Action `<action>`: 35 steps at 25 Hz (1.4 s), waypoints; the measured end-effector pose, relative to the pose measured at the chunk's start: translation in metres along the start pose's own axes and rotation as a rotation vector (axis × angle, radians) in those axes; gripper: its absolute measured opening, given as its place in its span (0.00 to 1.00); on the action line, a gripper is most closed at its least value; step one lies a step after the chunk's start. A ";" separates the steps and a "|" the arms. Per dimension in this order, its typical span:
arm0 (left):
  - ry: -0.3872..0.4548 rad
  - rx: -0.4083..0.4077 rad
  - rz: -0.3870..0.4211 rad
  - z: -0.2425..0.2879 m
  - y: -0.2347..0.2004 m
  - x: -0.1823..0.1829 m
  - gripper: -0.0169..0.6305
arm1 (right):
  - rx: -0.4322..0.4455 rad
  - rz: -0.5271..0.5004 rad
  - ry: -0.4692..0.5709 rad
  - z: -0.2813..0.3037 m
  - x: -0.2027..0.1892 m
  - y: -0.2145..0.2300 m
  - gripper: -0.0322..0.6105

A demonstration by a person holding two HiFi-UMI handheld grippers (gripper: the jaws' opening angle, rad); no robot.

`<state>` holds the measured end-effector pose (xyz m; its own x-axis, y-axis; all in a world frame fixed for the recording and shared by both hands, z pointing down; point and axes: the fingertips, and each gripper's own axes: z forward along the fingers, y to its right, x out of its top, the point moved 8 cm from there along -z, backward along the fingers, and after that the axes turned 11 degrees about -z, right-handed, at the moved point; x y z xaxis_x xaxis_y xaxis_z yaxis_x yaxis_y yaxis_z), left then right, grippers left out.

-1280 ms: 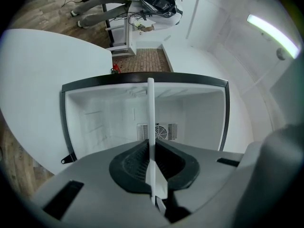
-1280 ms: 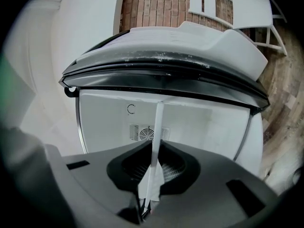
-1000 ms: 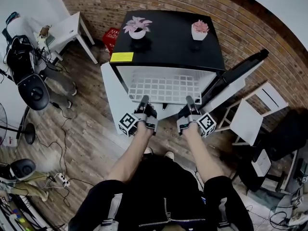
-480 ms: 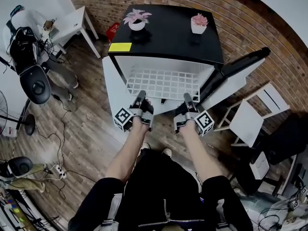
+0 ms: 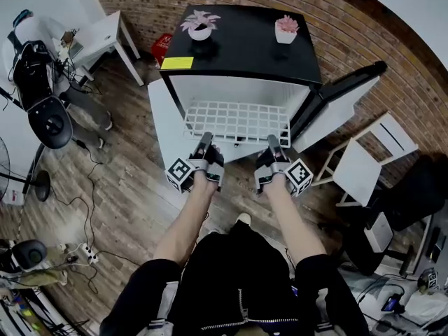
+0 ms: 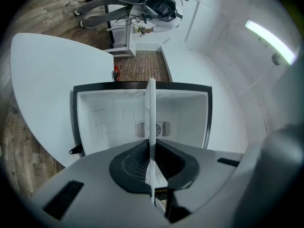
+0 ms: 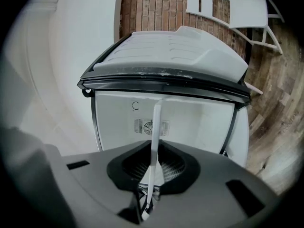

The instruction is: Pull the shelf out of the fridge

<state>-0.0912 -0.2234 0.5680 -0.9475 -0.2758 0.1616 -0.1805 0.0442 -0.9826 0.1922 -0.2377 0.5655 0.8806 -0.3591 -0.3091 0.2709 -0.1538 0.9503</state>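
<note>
The small fridge (image 5: 245, 47) has a black top and stands open, its door (image 5: 336, 107) swung out to the right. A white wire shelf (image 5: 236, 123) sticks out of its white cavity toward me. My left gripper (image 5: 204, 142) is shut on the shelf's front edge at the left. My right gripper (image 5: 273, 143) holds the same edge at the right; its jaws have just eased open a touch, the edge still pinched between them. In the left gripper view the shelf (image 6: 151, 122) runs edge-on into the left gripper (image 6: 151, 175). The right gripper view shows the shelf (image 7: 156, 127) likewise entering the right gripper (image 7: 152, 175).
Two potted plants (image 5: 199, 28) (image 5: 285, 30) and a yellow note (image 5: 178, 62) sit on the fridge top. A white chair (image 5: 364, 166) stands right of the door. A white table (image 5: 105, 33) and an office chair (image 5: 42, 110) are at the left, with cables on the wooden floor.
Both grippers have drawn back a little toward me, and the shelf has come slightly further out of the fridge with them.
</note>
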 end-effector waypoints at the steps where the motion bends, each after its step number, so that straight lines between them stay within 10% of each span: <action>1: -0.005 -0.002 -0.002 -0.003 0.002 -0.001 0.08 | 0.002 0.002 0.002 -0.003 -0.001 -0.003 0.10; 35: -0.138 -0.069 0.001 -0.142 0.024 -0.024 0.08 | 0.029 -0.024 0.047 -0.146 -0.072 -0.031 0.11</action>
<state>-0.1101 -0.0796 0.5530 -0.9034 -0.4048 0.1414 -0.2014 0.1094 -0.9734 0.1770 -0.0724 0.5635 0.8915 -0.3115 -0.3288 0.2811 -0.1887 0.9409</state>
